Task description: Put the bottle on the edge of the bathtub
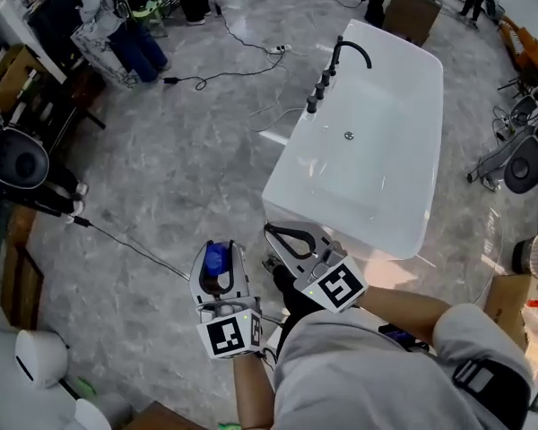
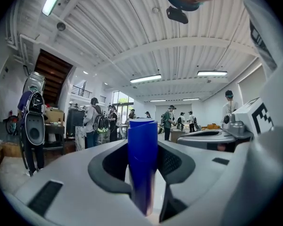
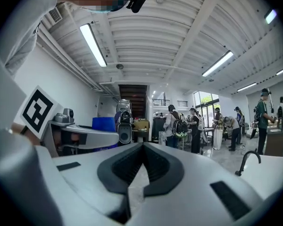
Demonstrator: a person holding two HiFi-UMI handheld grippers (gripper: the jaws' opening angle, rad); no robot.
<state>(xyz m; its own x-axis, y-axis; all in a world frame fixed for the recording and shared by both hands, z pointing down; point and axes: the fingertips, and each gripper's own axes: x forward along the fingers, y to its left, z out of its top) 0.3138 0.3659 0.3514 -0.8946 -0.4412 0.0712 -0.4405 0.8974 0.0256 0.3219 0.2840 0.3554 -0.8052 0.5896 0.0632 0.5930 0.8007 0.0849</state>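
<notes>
One blue bottle (image 2: 142, 164), judged light, stiff and slick-walled, stands upright clamped around its body in my left gripper (image 1: 218, 267), while my right gripper (image 1: 291, 237) alongside is closed and empty, bathtub (image 1: 412, 231) ahead.

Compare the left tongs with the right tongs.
The left tongs grip a blue bottle; the right tongs hold nothing. The left tongs' jaws stand apart around it; the right tongs' jaws meet at the tips. The right tongs sit nearer the bathtub than the left tongs. Both point the same way, side by side.
</notes>
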